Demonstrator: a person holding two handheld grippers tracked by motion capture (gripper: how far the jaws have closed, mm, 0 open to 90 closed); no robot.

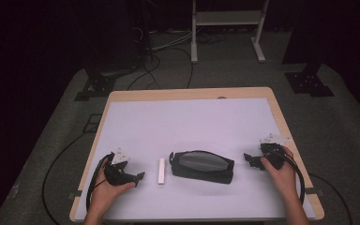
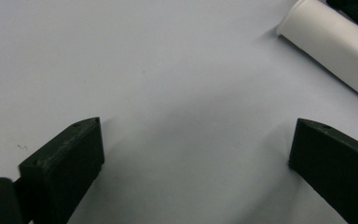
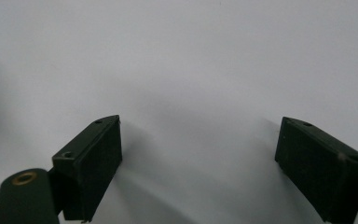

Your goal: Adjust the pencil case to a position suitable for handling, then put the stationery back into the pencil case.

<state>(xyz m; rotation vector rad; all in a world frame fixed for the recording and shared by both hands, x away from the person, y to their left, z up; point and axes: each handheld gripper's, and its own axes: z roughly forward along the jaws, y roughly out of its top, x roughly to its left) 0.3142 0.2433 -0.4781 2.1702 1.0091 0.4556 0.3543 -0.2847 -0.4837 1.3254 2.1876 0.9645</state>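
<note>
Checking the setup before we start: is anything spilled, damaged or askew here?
Nothing stands out. The black pouch lies flat beside the white tube on the table. The left gripper and right gripper rest open, holding nothing.

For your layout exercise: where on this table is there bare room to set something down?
The far half of the table, beyond the black pouch, is bare. The near strip is crowded: left claw, white tube, pouch and right claw.
</note>
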